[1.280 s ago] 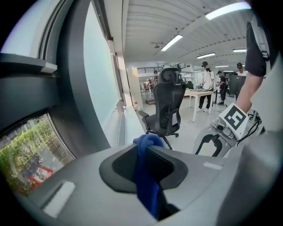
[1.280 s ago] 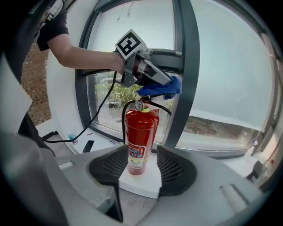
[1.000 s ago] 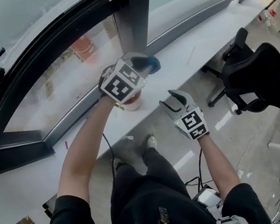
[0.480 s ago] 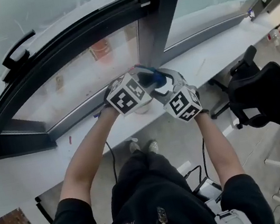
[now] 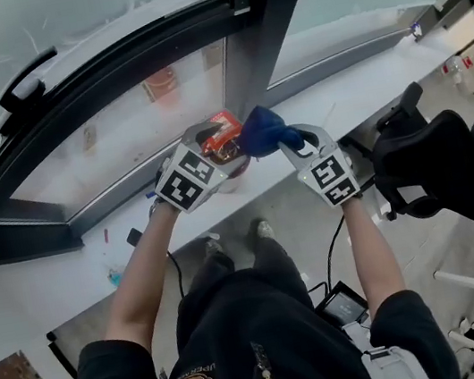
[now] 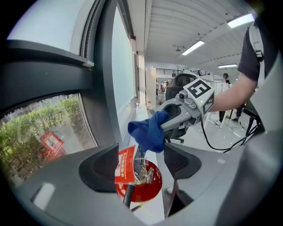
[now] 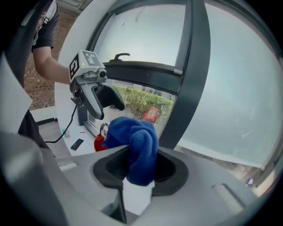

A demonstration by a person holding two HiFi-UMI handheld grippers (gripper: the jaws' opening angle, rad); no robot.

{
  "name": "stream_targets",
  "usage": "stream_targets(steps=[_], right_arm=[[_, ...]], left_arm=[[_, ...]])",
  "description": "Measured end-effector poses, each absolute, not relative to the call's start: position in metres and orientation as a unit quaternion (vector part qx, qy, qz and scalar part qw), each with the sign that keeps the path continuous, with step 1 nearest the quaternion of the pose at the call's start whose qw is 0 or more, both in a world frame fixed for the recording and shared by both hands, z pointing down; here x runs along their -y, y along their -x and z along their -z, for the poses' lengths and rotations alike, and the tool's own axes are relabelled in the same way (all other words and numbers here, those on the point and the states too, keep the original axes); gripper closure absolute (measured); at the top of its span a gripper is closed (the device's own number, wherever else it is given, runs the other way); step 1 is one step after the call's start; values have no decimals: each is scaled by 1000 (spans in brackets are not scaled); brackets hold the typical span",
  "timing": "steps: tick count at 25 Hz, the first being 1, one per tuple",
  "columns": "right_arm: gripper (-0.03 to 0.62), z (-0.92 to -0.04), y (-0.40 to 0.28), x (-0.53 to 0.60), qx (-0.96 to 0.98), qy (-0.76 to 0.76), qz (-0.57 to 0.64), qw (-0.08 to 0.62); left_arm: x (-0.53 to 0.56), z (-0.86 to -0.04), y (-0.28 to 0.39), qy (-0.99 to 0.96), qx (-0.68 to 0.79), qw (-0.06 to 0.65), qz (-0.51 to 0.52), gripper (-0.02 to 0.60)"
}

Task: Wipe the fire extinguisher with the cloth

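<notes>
The red fire extinguisher (image 5: 226,128) stands on the white window ledge (image 5: 72,286), with a red tag on its valve. My left gripper (image 5: 219,147) is open around its top (image 6: 141,185); its jaws have just been opening and stand apart on either side of the valve, not touching it. My right gripper (image 5: 287,141) is shut on the blue cloth (image 5: 261,130), its jaws having just been closing on it. The cloth (image 6: 146,134) hangs bunched just above and behind the extinguisher. In the right gripper view the cloth (image 7: 135,141) fills the jaws, and the extinguisher (image 7: 98,142) shows behind it.
A thick dark window post (image 5: 258,26) rises right behind the extinguisher, with curved glass on both sides. A dark phone (image 5: 135,237) lies on the ledge to the left. A black office chair (image 5: 437,162) stands on the floor at the right.
The blue cloth has passed from my left gripper to my right one. The right gripper rose to the ledge and closed on it; the left opened and shifted left.
</notes>
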State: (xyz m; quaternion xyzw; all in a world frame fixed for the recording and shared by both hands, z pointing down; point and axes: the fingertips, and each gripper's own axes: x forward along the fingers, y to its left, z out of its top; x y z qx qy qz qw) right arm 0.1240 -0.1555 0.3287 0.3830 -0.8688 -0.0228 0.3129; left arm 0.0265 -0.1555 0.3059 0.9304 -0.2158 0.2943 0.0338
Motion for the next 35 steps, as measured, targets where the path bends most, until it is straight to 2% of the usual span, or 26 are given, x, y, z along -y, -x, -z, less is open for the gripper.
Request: stream_targets(steps=[10, 16, 24, 27, 32, 35], right_arm=[[479, -397, -145, 180, 882, -273, 0, 384], [485, -381, -99, 178, 929, -224, -34, 291], [485, -356, -67, 172, 962, -129, -38, 240], [485, -362, -72, 178, 955, -133, -27, 263], [491, -407, -107, 164, 926, -124, -10, 357], [491, -414, -121, 142, 924, -99, -16, 369]], left_arm=[[154, -337, -26, -884, 312, 107, -331, 253], [155, -343, -25, -863, 348, 129, -342, 253], [146, -352, -22, -851, 359, 149, -353, 253], [146, -353, -22, -848, 362, 152, -355, 255], [147, -348, -29, -846, 370, 149, -353, 260], [142, -341, -40, -852, 364, 130, -354, 261]])
